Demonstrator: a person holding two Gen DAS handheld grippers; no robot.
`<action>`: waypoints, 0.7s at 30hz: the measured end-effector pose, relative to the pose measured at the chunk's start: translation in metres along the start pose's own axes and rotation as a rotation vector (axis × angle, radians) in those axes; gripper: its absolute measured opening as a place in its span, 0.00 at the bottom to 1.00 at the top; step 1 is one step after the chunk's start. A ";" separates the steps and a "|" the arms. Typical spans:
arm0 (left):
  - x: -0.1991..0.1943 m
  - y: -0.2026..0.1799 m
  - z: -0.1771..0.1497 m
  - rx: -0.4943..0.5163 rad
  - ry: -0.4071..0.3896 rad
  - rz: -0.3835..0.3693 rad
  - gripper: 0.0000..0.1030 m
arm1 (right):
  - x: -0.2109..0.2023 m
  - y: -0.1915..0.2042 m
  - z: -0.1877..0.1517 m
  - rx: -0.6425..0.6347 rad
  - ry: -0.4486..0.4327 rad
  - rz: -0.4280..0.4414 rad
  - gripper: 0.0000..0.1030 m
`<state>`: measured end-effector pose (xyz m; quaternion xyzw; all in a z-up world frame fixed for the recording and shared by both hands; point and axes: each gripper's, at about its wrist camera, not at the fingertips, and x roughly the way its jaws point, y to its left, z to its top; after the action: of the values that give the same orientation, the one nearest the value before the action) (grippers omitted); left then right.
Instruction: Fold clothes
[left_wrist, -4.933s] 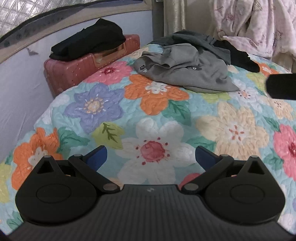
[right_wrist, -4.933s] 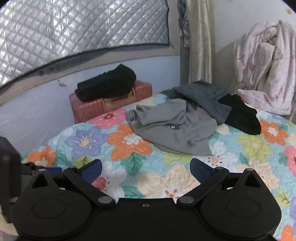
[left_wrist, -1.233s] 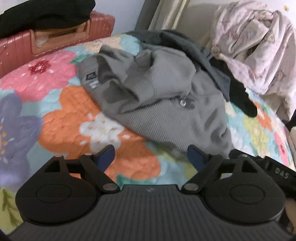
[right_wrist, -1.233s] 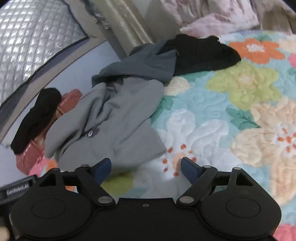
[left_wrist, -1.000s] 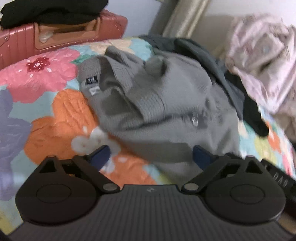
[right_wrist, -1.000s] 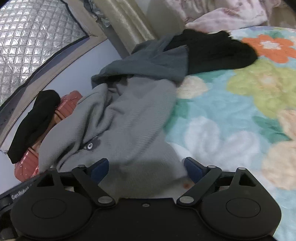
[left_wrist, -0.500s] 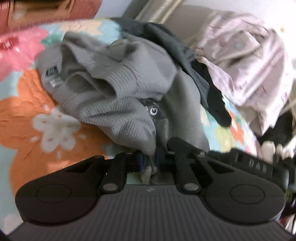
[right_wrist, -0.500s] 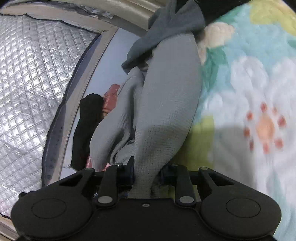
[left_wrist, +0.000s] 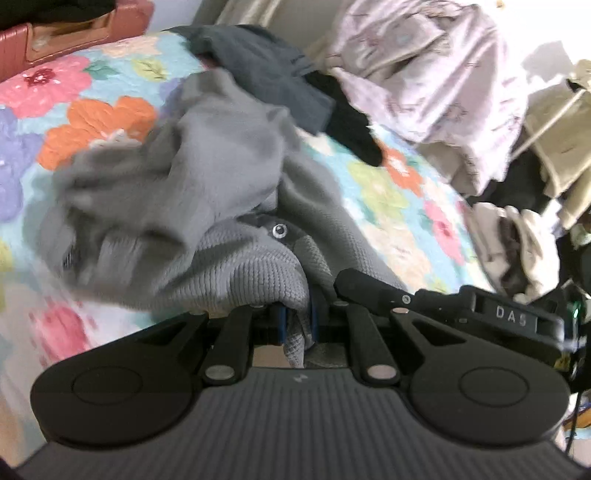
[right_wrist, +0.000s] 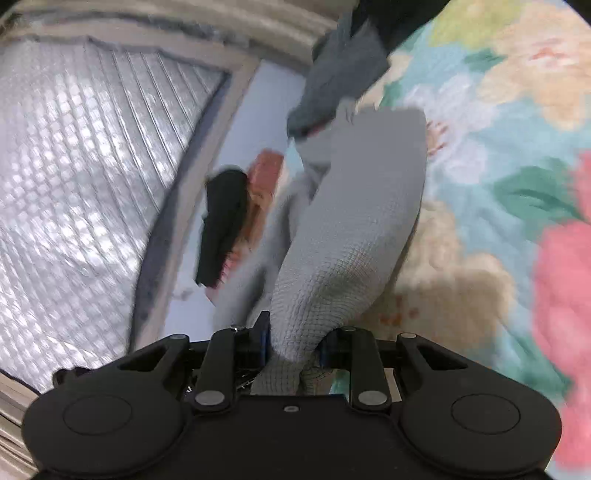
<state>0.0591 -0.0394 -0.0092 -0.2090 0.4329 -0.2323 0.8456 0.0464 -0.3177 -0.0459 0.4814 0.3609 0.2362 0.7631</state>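
Two grips: both grippers are clamped on one grey knit top (left_wrist: 207, 192).
Left gripper (left_wrist: 295, 325): jaws nearly together, pinching a thin fold of the top's edge between the blue pads.
Right gripper (right_wrist: 293, 343): jaws part-way closed on a thicker bunch of the same top (right_wrist: 354, 221).
Top, location: partly raised off the floral quilt (left_wrist: 92, 114), the rest trailing back toward the dark clothes (left_wrist: 266, 70).
Top, handling: soft, limp and light; the waffle knit should stretch and sag under its own weight, not hold a shape.
Top, surface: textured knit, so unlikely to slip from the pads.
Hold points: hem corners or shoulder seams would likely spread it flattest; bunched grips risk twisting.
Snag: a snap button (left_wrist: 279, 230) sits near the left grip.
Visibility: motion blur hides the top's layout.
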 end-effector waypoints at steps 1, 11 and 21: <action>-0.004 -0.011 -0.007 0.013 -0.003 -0.011 0.08 | -0.015 -0.001 -0.005 0.011 -0.021 0.010 0.28; -0.016 -0.111 -0.044 0.130 -0.016 -0.067 0.08 | -0.127 0.019 -0.007 -0.111 -0.128 -0.044 0.28; -0.006 -0.173 -0.078 0.155 0.011 -0.136 0.08 | -0.205 0.017 -0.009 -0.198 -0.206 -0.136 0.28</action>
<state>-0.0452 -0.1874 0.0490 -0.1708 0.4030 -0.3231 0.8391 -0.0895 -0.4506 0.0337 0.3997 0.2873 0.1676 0.8542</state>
